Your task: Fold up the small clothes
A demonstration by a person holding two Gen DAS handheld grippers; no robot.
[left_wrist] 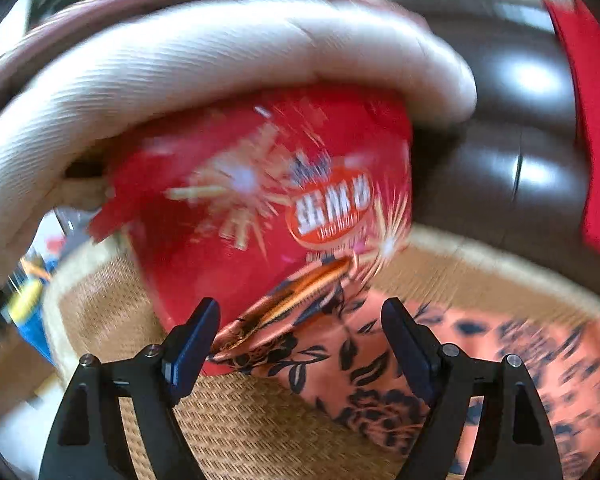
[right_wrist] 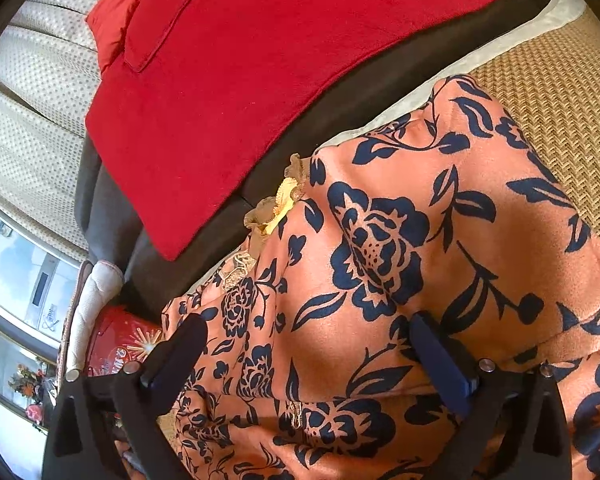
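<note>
Jaws wide apart on both: left gripper (left_wrist: 300,320) low centre above the floral garment (left_wrist: 364,364), right gripper (right_wrist: 308,344) over it, gripping nothing.

Bright daylight, heavy motion blur in left view, fisheye-warped edges.

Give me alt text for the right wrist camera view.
An orange garment with a navy flower print lies spread on a woven straw mat, with the open right gripper poised over it, holding nothing. Behind lie a red cloth on a dark sofa and, far left, a red snack bag.
</note>
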